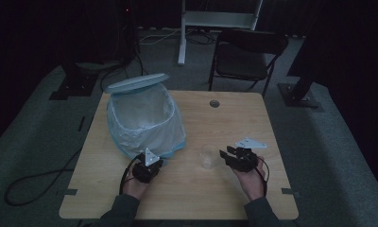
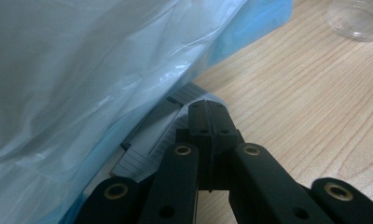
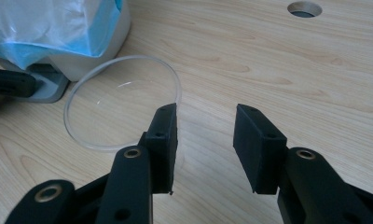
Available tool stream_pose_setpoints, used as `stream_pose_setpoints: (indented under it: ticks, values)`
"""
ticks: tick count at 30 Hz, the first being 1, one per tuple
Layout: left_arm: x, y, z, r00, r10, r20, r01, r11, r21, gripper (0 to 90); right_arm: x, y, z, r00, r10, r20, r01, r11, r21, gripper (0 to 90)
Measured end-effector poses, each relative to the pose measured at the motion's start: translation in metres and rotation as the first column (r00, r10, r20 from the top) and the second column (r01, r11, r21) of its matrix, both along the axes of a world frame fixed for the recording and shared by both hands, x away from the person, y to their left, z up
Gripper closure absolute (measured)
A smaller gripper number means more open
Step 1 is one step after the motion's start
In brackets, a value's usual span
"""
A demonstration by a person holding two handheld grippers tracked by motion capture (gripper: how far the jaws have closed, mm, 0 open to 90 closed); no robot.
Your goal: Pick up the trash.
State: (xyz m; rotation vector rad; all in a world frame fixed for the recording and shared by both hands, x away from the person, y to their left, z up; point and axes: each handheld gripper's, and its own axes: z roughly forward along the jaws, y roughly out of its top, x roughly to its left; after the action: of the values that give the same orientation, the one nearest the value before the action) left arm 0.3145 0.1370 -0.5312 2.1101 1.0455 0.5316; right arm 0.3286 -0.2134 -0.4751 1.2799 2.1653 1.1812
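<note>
Both forearms are entering from the near table edge. The left gripper (image 2: 207,114) is resting low with its jaws pressed fully together. The right gripper (image 3: 205,135) is pointing leftward, jaws standing partly apart

Right gripper (image 3: 205,149) with jaws parted over the wooden table (image 3: 292,74); clear plastic cup (image 3: 121,102) at ten o'clock, rim beside one jaw; lined bin (image 3: 58,32) at eleven o'clock.
</note>
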Motion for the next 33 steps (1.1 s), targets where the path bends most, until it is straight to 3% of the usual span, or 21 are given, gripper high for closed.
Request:
stream_pose_setpoints:
  ticks: [9,17,26,33]
  values:
    - [0.000,0.000,0.000,1.0000,-0.001,0.002,0.001,1.0000,0.002,90.0,0.002,0.003,0.006,0.9998,0.000,0.019,0.000,0.9996,0.029,59.1]
    - [0.000,0.000,0.000,1.0000,-0.001,0.002,0.001,1.0000,0.002,90.0,0.004,0.007,0.011,0.9994,0.010,0.033,-0.010,0.9997,0.024,59.1]
    - [0.000,0.000,0.000,1.0000,-0.001,0.003,0.001,1.0000,0.001,90.0,0.003,0.006,0.001,0.9986,0.043,-0.029,-0.043,0.9990,0.012,62.1]
    - [0.000,0.000,0.000,1.0000,-0.001,0.004,0.001,1.0000,0.003,90.0,-0.008,-0.006,-0.008,0.9951,0.073,-0.067,-0.072,0.9972,0.018,71.3]
